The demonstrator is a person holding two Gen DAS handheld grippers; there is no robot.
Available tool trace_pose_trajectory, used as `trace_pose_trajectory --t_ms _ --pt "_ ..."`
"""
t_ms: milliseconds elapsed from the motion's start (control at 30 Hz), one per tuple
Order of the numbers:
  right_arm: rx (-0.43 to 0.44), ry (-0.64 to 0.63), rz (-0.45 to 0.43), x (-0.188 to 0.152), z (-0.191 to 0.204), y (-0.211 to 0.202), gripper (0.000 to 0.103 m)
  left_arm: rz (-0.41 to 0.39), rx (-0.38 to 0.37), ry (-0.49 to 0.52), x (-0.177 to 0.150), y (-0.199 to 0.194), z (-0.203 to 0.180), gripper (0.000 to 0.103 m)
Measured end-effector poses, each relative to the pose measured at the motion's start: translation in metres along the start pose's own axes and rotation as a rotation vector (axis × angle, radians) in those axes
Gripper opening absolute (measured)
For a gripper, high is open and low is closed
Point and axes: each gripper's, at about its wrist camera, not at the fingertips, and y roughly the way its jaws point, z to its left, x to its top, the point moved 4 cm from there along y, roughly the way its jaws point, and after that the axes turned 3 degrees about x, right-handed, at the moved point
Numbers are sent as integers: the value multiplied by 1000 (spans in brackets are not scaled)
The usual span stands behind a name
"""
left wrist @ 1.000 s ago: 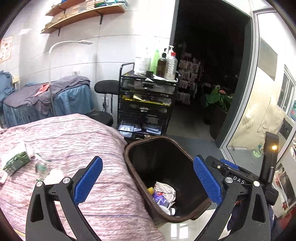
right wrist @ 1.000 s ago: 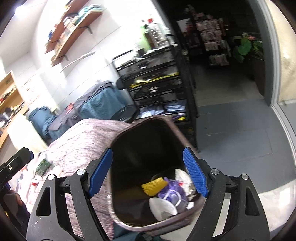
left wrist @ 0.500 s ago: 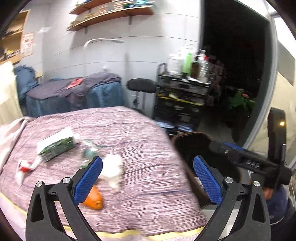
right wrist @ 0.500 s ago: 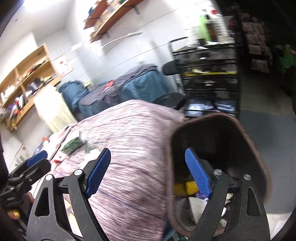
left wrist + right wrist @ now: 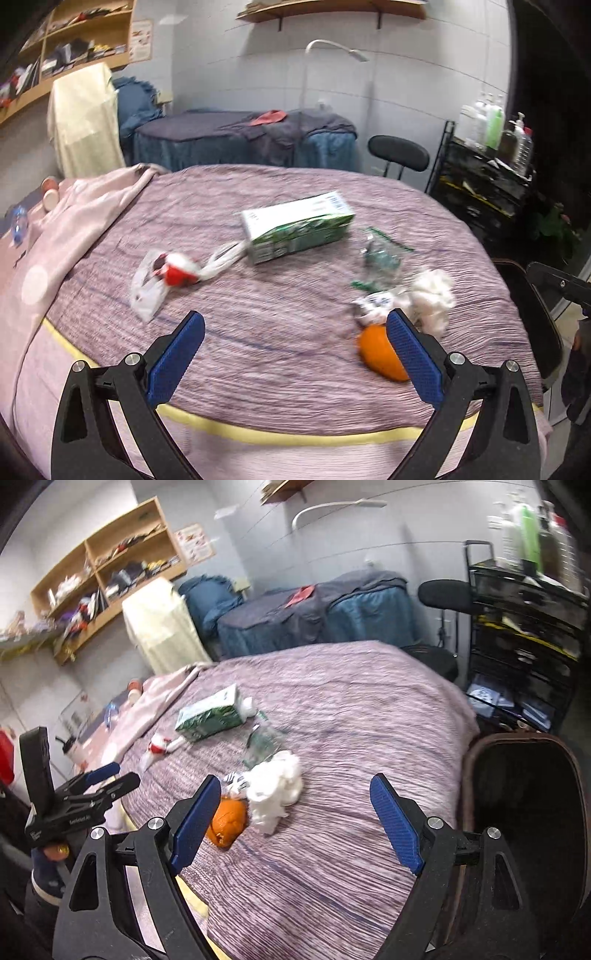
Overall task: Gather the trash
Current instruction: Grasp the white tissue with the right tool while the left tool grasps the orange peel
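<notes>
Trash lies on the purple striped bed cover [image 5: 280, 206]: a green and white carton [image 5: 297, 227] [image 5: 208, 712], a red and white wrapper [image 5: 166, 277] [image 5: 159, 746], a crumpled clear bag [image 5: 380, 258] [image 5: 262, 742], a white crumpled tissue [image 5: 432, 295] [image 5: 275, 794] and an orange peel [image 5: 378, 352] [image 5: 227, 821]. My left gripper [image 5: 295, 360] is open and empty, just short of the peel. My right gripper [image 5: 295, 823] is open and empty above the cover, beside the tissue. The dark bin [image 5: 528, 812] stands at the bed's right edge.
A black wire cart [image 5: 484, 192] with bottles and a black stool [image 5: 399, 151] stand right of the bed. A second bed with blue covers [image 5: 243, 136] is behind. Wooden shelves [image 5: 103, 568] hang on the far left wall. A pink blanket [image 5: 74, 221] lies at left.
Both grippers have swung left from over the bin to over the bed. The trash on the cover is now in front of them. Both stay open and empty.
</notes>
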Motion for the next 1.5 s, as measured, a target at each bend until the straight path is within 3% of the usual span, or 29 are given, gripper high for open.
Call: trace_pose_trajectory --t_ms 200,433,533,567,600,933,1033,1100,1267,1500 --pt "-46 -90 171 -4 20 59 82 51 -64 -21 -12 9 7 97" --pt "-101 -172 300 -14 30 107 65 106 -124 99 -22 20 -31 97" --pt "-95 -158 334 -16 27 120 35 148 -135 168 -26 28 -49 97" --pt "-87 -150 339 -16 25 121 30 161 -132 191 -27 31 -55 97" --pt "-79 -144 333 -15 23 119 23 177 -122 215 -28 35 -60 97" --pt "-51 -45 170 -5 8 73 21 343 -97 341 -31 79 -95 97" --pt "-46 -29 133 -5 5 54 21 372 -100 341 -31 88 -100 83" --pt "-51 -18 114 -8 1 42 21 390 -101 349 -34 92 -103 64" --pt "-54 12 68 -13 -10 18 21 365 -113 351 -35 87 -108 53" --pt "-55 43 10 -21 -22 -9 21 291 -152 255 -29 60 -98 51"
